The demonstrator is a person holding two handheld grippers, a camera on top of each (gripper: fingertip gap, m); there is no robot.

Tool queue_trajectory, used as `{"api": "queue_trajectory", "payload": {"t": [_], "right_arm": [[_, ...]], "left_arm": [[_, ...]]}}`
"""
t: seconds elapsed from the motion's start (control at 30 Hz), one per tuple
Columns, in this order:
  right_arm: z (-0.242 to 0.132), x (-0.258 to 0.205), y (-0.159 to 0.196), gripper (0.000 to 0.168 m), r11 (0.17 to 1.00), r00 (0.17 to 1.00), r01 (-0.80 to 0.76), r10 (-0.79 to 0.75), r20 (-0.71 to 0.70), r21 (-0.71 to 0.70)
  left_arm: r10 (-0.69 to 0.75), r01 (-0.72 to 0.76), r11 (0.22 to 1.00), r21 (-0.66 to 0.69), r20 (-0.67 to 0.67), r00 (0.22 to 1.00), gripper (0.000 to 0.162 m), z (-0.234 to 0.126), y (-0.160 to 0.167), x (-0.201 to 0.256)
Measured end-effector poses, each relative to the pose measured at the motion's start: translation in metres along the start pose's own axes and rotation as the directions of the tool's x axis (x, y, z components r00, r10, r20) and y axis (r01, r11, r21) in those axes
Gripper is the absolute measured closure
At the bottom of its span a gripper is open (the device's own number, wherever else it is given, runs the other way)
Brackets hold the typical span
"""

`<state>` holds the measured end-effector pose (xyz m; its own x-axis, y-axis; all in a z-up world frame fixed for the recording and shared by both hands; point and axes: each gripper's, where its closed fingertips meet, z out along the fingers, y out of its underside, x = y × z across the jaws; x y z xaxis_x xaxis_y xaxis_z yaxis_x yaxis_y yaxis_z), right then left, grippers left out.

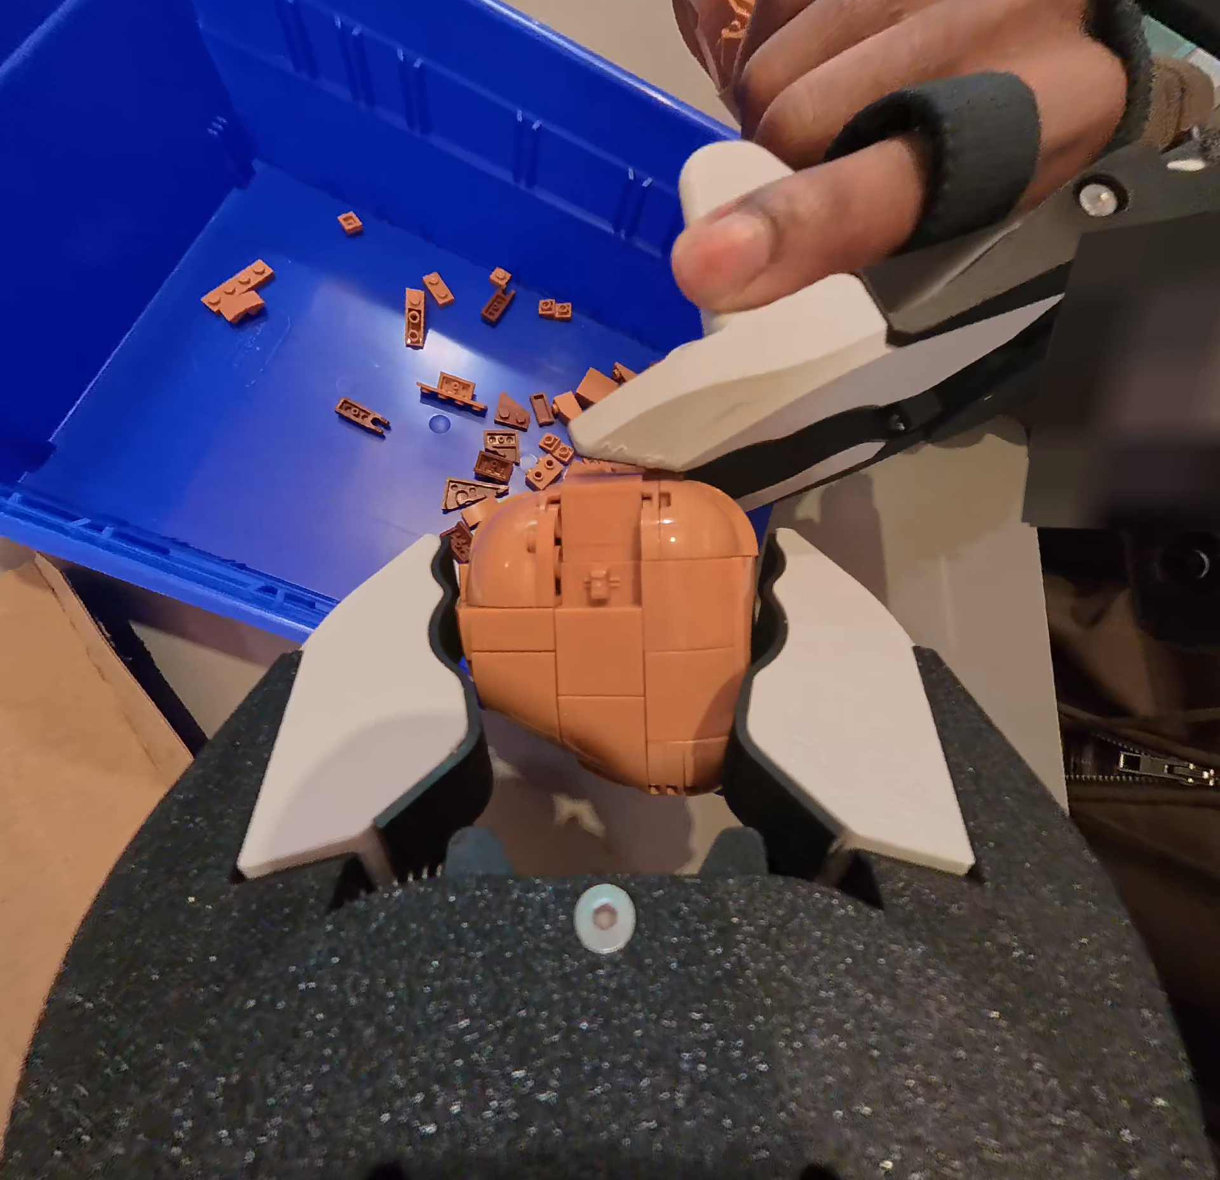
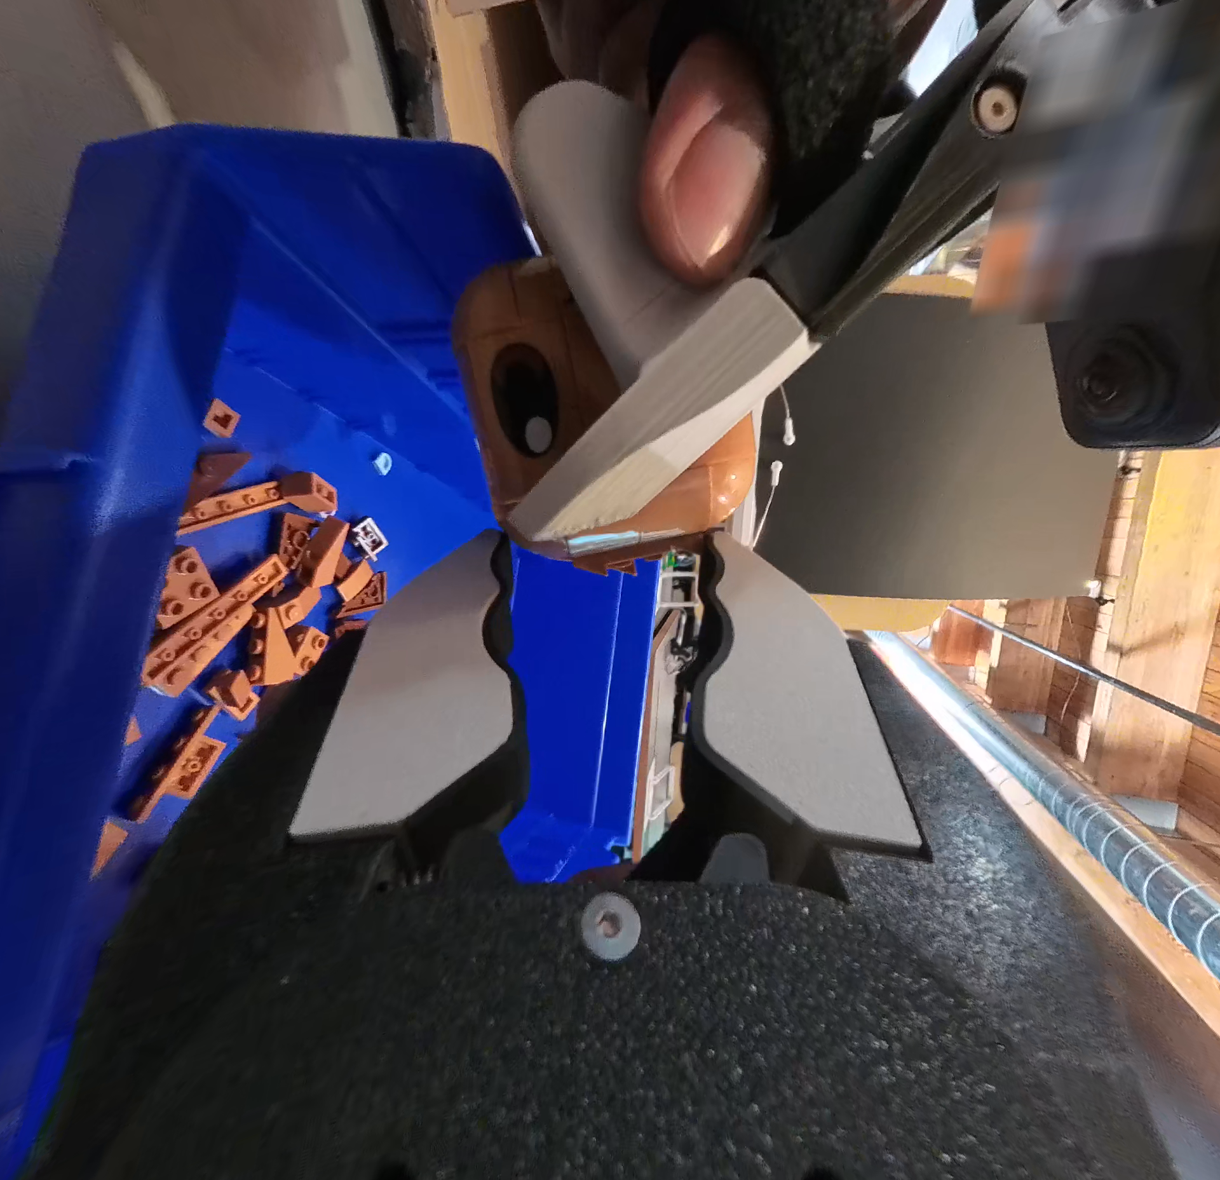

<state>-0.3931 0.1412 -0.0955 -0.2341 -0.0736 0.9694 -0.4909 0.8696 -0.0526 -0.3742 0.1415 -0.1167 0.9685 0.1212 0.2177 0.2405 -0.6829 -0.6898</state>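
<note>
Left gripper (image 1: 607,620): clamped on tan brick-built head (image 1: 607,627) | Right gripper (image 2: 604,620): spread, empty, tips near head underside at 12 o'clock | Blue bin (image 1: 165,158): loose brown bricks (image 1: 502,448) inside, 10 o'clock of head | Head largely assembled.

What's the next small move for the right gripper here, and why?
Probably ease the right gripper forward and close on the edge of the brick model. Its jaws stand open with that edge just past the tips; the left gripper clamps the model beside the blue bin holding loose pieces.
</note>
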Motion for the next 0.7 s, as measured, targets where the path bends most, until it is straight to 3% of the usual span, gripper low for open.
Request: {"api": "queue_trajectory", "payload": {"t": [0.7], "right_arm": [[0.004,-0.003,0.012,0.124,0.988,0.991,-0.119,0.125,0.047,-0.103]], "left_arm": [[-0.037,0.036,0.999,0.029,0.025,0.999,0.074,0.0,-0.004,-0.008]]}}
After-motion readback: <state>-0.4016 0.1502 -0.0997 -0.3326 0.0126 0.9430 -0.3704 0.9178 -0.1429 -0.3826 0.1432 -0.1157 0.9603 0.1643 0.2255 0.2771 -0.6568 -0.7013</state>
